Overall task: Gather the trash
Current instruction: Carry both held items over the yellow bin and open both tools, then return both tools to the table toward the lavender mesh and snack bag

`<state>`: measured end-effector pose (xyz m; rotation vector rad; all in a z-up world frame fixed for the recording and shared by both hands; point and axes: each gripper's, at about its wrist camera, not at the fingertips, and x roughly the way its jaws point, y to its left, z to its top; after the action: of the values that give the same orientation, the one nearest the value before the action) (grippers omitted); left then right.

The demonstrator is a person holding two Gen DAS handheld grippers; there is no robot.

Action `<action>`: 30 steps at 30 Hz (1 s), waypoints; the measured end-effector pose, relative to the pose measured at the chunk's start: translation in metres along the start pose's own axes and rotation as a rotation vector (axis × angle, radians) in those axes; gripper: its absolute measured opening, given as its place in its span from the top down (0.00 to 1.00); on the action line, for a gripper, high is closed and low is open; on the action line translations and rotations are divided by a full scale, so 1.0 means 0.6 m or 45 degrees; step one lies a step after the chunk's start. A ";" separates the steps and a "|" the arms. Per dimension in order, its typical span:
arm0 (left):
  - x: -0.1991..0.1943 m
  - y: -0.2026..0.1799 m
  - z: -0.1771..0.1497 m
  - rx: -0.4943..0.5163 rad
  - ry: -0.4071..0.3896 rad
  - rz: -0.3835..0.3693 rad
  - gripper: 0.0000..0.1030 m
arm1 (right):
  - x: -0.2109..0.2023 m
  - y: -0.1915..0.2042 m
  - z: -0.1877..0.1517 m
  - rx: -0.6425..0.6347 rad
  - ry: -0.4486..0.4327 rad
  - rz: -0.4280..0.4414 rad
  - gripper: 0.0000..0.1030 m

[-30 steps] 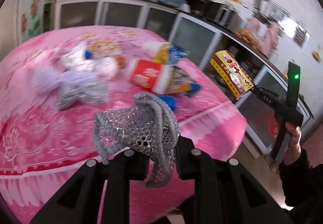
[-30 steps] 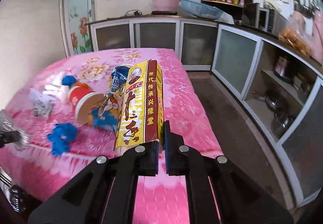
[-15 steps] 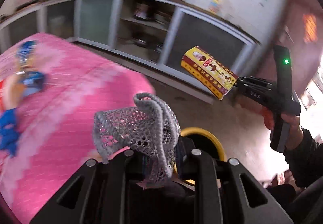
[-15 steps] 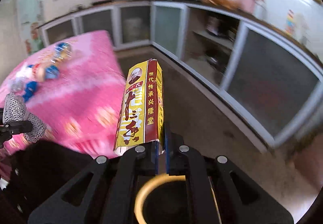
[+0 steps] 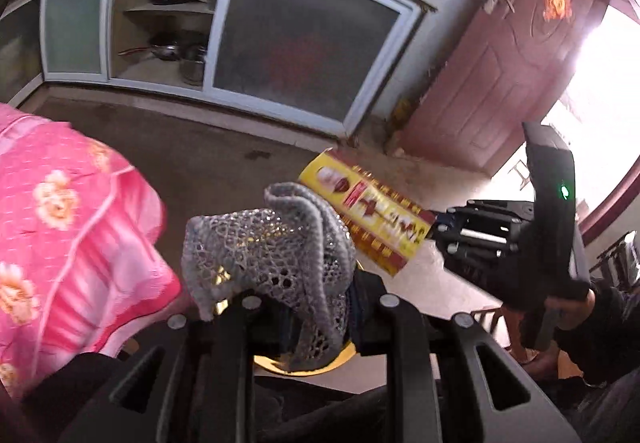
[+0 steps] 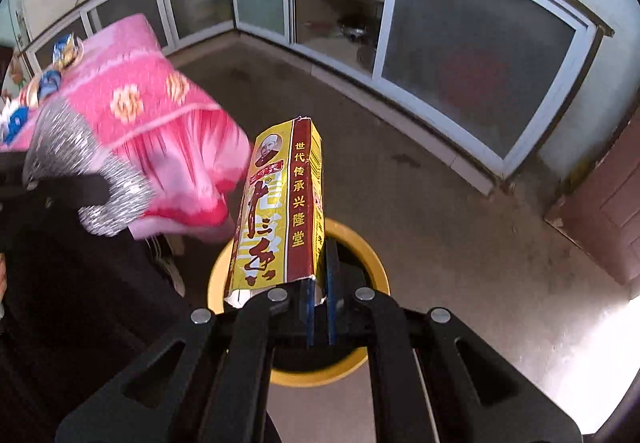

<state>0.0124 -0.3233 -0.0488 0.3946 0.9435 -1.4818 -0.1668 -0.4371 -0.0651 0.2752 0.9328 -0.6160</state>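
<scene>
Both loads have swung off the pink table [image 6: 132, 99] to above the yellow bin [image 6: 372, 263].

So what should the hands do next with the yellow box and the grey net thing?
Probably open the right tool and let the yellow box drop. The yellow bin sits on the floor right under it, and the box is pinched only at its bottom edge. The left tool, holding the grey mesh scrap, also hangs over the bin's rim and could let go after.
</scene>
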 end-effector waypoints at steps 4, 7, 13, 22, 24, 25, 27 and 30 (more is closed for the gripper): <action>0.044 -0.013 0.000 0.010 0.078 0.001 0.81 | 0.022 -0.012 -0.017 0.036 0.073 -0.019 0.96; 0.065 -0.023 0.005 -0.009 0.116 0.004 0.66 | 0.040 -0.023 -0.024 0.044 0.134 -0.045 0.95; 0.058 -0.018 0.013 -0.100 0.044 -0.032 0.16 | 0.064 -0.042 -0.044 0.035 0.220 -0.131 0.76; 0.009 -0.004 0.016 -0.177 -0.100 -0.044 0.10 | 0.049 -0.055 -0.037 0.059 0.163 -0.156 0.43; -0.012 -0.005 0.018 -0.175 -0.149 -0.037 0.10 | 0.036 -0.054 -0.028 0.058 0.116 -0.159 0.43; -0.023 -0.005 0.019 -0.173 -0.178 -0.030 0.10 | 0.021 -0.054 -0.020 0.069 0.062 -0.156 0.43; -0.046 -0.003 0.020 -0.177 -0.226 -0.019 0.10 | 0.001 -0.055 -0.008 0.084 -0.007 -0.145 0.43; -0.093 0.006 0.017 -0.190 -0.303 0.012 0.09 | -0.038 -0.046 0.018 0.073 -0.156 -0.087 0.43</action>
<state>0.0280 -0.2940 -0.0029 0.1102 0.8532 -1.4041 -0.1865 -0.4553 -0.0391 0.2545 0.8106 -0.7153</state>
